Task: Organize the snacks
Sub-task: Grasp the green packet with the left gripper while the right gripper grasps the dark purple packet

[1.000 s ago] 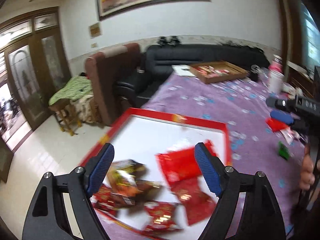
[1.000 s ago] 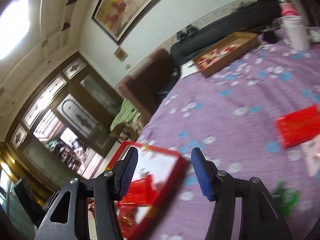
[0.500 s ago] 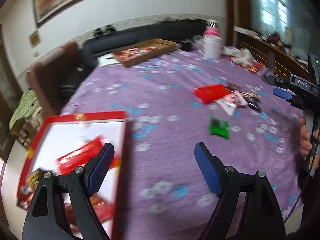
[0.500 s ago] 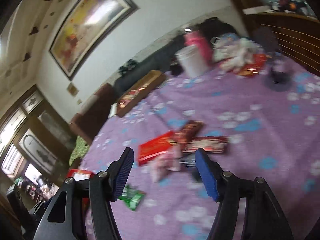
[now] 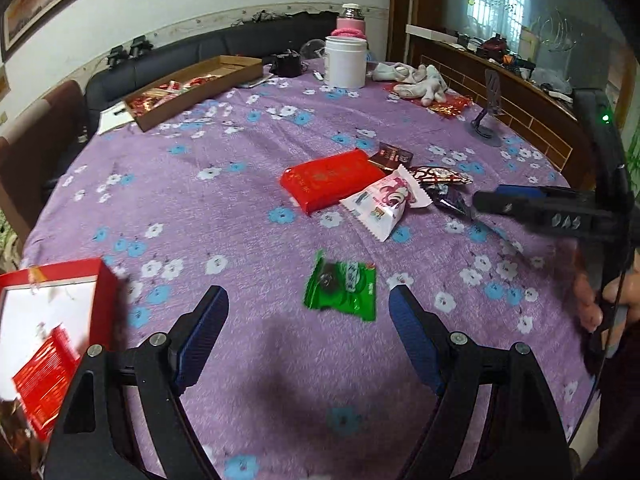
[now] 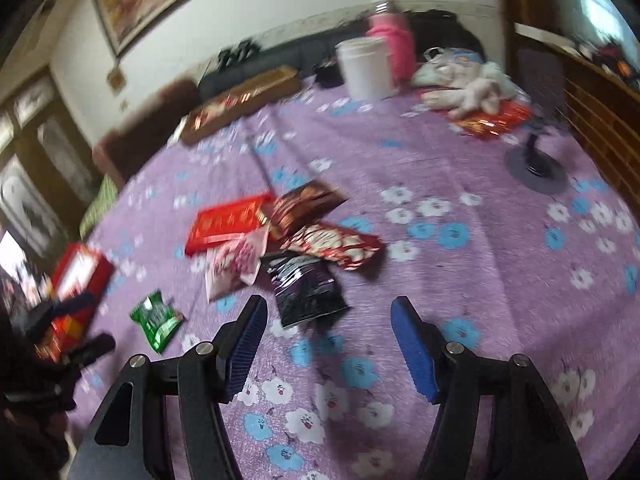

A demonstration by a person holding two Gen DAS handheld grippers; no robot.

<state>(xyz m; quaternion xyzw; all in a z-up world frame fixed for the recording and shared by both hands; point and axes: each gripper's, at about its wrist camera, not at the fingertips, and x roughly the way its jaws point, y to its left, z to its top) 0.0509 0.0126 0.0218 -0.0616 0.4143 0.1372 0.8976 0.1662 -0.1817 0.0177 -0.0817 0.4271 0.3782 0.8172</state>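
Six loose snacks lie on the purple flowered tablecloth (image 5: 224, 208). One green packet (image 5: 342, 290) sits alone, just beyond my left gripper (image 5: 308, 334), whose jaws are spread wide and hold nothing. The other five bunch together farther off to the right: one flat red pack (image 5: 330, 180), one pink-and-white packet (image 5: 384, 200) touching its near right edge, one brown packet (image 6: 306, 204), one red-and-white patterned packet (image 6: 336, 244) and one black packet (image 6: 304, 284). The black one lies nearest my right gripper (image 6: 328, 344), just past its fingertips; that gripper is released too, with nothing between the fingers.

One red box (image 5: 106, 280) with a white inside sits at the near left edge of the table, holding at least one red pack. One brown tray (image 5: 192, 90) of snacks rests at the far left edge.

Bare cloth stretches between the red box and the cluster. At the far side stand one white tub (image 5: 346, 60) and one pink flask (image 5: 350, 26), with a heap of white cloth (image 5: 416, 80) to their right.
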